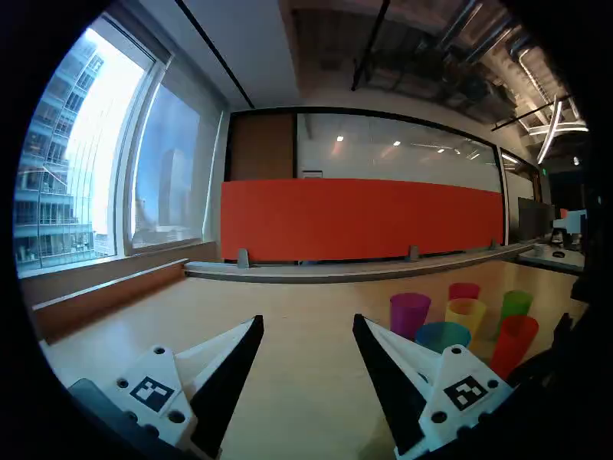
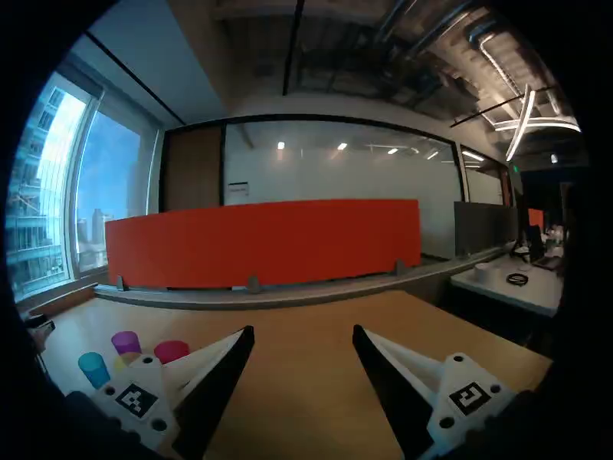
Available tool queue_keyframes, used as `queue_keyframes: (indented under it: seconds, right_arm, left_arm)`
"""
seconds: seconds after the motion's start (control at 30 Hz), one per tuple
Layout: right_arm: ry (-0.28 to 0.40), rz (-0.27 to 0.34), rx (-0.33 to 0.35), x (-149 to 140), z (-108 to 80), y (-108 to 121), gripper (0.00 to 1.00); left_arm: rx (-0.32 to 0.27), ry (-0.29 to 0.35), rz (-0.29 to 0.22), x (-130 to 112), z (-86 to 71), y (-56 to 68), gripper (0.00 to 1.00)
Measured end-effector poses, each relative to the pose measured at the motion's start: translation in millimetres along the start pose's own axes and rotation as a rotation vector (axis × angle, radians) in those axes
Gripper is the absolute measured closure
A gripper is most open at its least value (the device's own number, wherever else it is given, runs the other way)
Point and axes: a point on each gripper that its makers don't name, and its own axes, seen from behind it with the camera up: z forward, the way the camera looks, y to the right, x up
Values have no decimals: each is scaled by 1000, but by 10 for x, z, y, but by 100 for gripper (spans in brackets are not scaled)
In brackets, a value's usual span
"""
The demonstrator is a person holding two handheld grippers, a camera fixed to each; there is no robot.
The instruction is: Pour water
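Left tongs (image 1: 307, 326) gape empty near 6 coloured cups (image 1: 465, 314) on table (image 1: 306, 295).

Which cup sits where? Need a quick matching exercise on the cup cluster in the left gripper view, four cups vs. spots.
Cups:
1. purple cup
2. pink cup
3. blue cup
4. orange cup

Spots in the left gripper view:
A. front right of the cluster
B. leftmost of the cluster
C. back row, just behind the yellow cup
D. front, between purple and orange

Pairs: 1-B, 2-C, 3-D, 4-A
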Motion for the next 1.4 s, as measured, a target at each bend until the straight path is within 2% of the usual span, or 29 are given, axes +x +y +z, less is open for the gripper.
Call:
queue_keyframes:
  seconds: [0.5,0.8,1.2,1.4]
  right_arm:
    - [41,-4,35,-4,-51,28,1]
    - [73,-17,90,-33,-51,-80,1]
    - [111,-40,104,-170,-71,-105,1]
    - [108,-19,102,-274,-55,-60,1]
  left_arm:
    - [0,0,-1,-6,2,-8,14]
    - [0,0,0,-2,3,-5,14]
    - [0,0,-1,-7,1,3,14]
    - [1,0,0,-5,-1,1,14]
